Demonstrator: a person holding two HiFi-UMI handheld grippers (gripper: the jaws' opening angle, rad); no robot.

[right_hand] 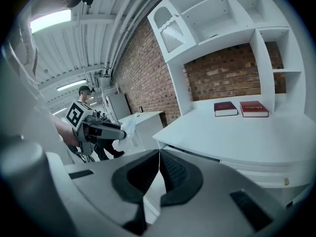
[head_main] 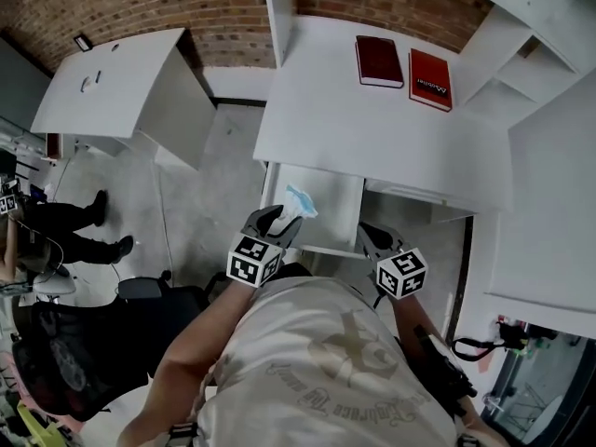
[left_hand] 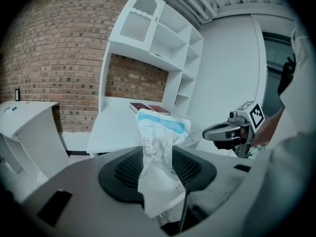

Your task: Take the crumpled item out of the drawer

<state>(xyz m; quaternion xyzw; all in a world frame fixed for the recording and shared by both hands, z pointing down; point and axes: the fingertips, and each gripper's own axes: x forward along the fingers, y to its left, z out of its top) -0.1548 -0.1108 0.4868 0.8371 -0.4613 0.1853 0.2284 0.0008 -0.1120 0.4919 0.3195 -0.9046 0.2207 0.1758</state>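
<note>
Jaws of the left gripper [left_hand: 159,168] are clamped on the crumpled item [left_hand: 157,154], a wrinkled white packet with a pale blue band near its top. The packet stands upright between the two dark ribbed pads and rises well above them. Jaws of the right gripper [right_hand: 159,154] are closed tip to tip, with nothing between them.

Head view: the left gripper [head_main: 277,218] holds the crumpled item [head_main: 301,200] over the left part of the open drawer [head_main: 333,203], which is pulled out from beneath the white desk [head_main: 372,128]. The right gripper [head_main: 367,233] hovers at the drawer's right front corner, beside the left gripper but apart from it. Two red books [head_main: 379,60] lie flat, side by side, at the back of the desk top, against the brick wall [head_main: 140,3].

Right gripper view: the left gripper [right_hand: 111,131] appears at the left with the packet [right_hand: 129,127] at its tips, held in the air away from the desk edge. Beyond it stands a second white desk [right_hand: 143,118]. A person [head_main: 65,226] stands on the floor at the far left of the head view.
</note>
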